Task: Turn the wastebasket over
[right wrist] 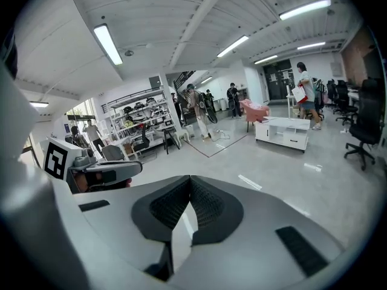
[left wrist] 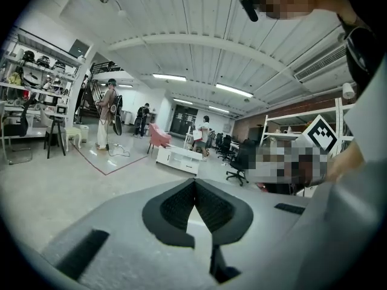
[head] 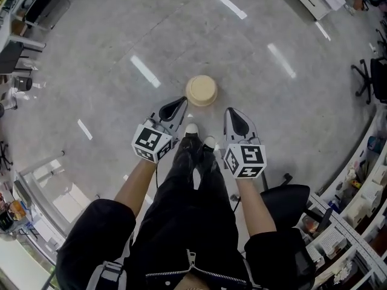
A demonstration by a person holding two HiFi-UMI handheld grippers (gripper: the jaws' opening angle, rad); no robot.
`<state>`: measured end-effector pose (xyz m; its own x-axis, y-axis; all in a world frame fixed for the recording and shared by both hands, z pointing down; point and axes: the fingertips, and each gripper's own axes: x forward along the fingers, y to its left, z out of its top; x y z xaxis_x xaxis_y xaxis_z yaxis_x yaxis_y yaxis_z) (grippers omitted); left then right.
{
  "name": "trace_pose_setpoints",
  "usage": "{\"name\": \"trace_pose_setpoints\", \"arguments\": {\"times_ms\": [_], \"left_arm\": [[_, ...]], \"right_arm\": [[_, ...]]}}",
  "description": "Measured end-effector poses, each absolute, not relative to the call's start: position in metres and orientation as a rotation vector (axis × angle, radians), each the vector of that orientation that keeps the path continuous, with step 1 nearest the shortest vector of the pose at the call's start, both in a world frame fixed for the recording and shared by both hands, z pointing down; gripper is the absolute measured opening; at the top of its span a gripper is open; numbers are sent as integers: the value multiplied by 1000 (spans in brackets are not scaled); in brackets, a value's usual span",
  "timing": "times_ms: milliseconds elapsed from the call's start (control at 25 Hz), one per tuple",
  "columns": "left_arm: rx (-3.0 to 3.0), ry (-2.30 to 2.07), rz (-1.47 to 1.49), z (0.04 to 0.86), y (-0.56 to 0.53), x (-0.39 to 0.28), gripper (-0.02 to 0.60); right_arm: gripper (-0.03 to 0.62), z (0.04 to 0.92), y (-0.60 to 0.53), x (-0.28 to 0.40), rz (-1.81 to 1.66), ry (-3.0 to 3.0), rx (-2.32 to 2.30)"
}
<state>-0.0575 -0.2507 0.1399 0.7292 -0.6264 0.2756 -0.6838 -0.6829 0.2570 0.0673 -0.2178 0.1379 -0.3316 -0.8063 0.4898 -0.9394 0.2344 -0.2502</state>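
While the wastebasket (head: 201, 90) stands untouched on the polished grey floor (head: 121, 53), a person looks steeply down at it with a pair of tongs in each hand. The cream, round basket sits just beyond the person's white shoes (head: 192, 128), on the far side of both tools and apart from each. It shows a flat, closed face upward above a wider ring, which suggests it rests mouth down, though it appears too small in the head view to settle that. By the look of things the task has not begun. No grip is on the basket, and reaching it, taking hold and turning it over all remain. The left tongs (head: 176, 106) point toward the basket's near left side, close to it but not touching. The left gripper view shows their dark ribbed pads (left wrist: 172, 210) meeting at the tip with nothing between them. The right tongs (head: 234, 118) hang to the near right of the basket, a little further off. Their pads (right wrist: 169, 207) likewise press together, empty. Both gripper views look out across an open workshop with shelving (right wrist: 142, 116) and office chairs (right wrist: 363, 128), and neither of them shows the basket.
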Motion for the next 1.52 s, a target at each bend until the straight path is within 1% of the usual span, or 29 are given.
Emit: {"name": "trace_pose_setpoints", "arguments": {"times_ms": [320,560,880,1160,1520], "left_arm": [[2608,-1043,269,179,-252,-71,5],[2619,-1079,284,233,-227,-76,5],[2636,-1104,233,333,-228,-71,5],[2675,-1136,200,438,-243,-61,5],[2723,-1151,242,575,-267,-58,5]], "right_arm": [[11,179,-227,68,748,-2258,1604],[11,246,-201,67,767,-2263,1599],[11,343,-186,72,714,-2284,1599],[11,449,-199,75,645,-2315,1601],[11,570,-228,82,554,-2339,1641]]}}
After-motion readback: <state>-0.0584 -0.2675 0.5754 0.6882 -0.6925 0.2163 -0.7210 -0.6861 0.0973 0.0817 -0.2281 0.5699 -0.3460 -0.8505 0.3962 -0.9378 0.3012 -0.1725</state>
